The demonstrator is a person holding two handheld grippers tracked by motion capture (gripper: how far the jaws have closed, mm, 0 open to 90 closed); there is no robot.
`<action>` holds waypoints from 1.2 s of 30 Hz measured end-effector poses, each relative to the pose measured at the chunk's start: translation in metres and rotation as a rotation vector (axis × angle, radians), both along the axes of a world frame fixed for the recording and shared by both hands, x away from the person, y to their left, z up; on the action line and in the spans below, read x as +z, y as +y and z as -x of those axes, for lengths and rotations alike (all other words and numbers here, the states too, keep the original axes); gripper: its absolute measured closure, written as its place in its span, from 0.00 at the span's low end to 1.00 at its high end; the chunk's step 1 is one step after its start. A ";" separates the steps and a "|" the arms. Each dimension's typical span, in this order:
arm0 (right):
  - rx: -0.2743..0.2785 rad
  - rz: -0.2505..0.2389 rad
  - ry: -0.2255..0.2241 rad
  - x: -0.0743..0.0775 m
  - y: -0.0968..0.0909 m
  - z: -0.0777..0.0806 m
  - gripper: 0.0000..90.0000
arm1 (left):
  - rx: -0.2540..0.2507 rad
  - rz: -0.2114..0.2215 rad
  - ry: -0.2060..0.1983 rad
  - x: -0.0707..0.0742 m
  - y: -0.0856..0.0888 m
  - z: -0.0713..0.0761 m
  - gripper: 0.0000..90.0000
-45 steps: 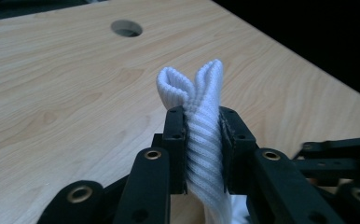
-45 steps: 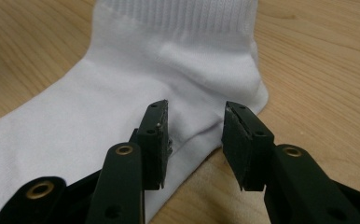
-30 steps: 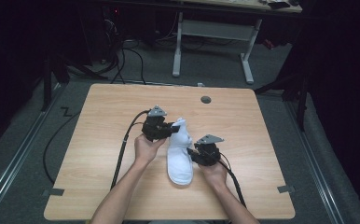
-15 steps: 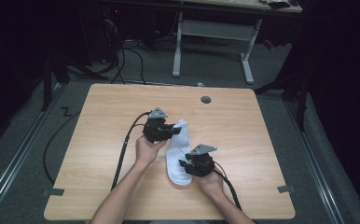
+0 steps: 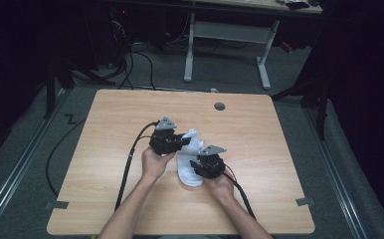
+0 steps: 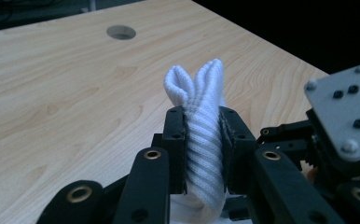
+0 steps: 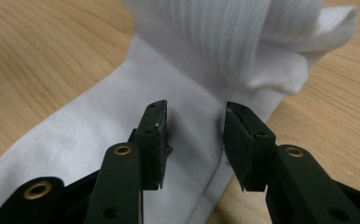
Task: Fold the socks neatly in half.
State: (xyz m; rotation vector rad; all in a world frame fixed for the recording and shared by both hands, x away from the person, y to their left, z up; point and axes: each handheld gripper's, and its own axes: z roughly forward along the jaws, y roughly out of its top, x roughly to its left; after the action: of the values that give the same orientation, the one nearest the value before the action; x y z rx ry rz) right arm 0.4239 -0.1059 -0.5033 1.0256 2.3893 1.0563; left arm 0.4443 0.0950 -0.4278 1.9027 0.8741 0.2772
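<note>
High view – step: we judge we are folding the white ribbed cotton sock [image 5: 190, 164] lying mid-way on the light wooden counter [image 5: 259, 139]; the left tool [image 5: 177, 143] lifts the cuff at 12 o'clock of the sock, and the right tool [image 5: 200, 166] sits over the foot at 5 o'clock, both forearms entering from 6 o'clock.
Left gripper view – left tool [image 6: 205, 140]: clamped on the bunched sock [image 6: 201, 107] cuff, held upright.
Right gripper view – right tool [image 7: 194, 135]: jaws parted and closing, hovering over the flat sock [image 7: 122, 126], nothing pinched.
Next move: we think it calls for lowering and pinching the fabric.
</note>
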 end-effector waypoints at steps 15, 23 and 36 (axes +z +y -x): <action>0.150 0.008 0.021 0.003 -0.021 0.044 0.63 | 0.004 -0.008 -0.006 -0.013 0.000 0.002 0.83; 0.094 0.026 -0.014 0.001 -0.006 0.040 0.66 | 0.018 -0.018 -0.002 -0.018 0.005 0.014 0.83; 0.040 0.027 -0.019 0.001 0.006 0.027 0.65 | 0.041 -0.115 -0.033 -0.028 -0.003 0.025 0.81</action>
State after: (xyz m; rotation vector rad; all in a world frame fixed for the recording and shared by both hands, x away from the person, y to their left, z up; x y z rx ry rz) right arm 0.3968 -0.0997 -0.5027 0.9585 2.4115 1.0393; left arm 0.4196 0.0919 -0.4557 1.9820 0.8920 0.3898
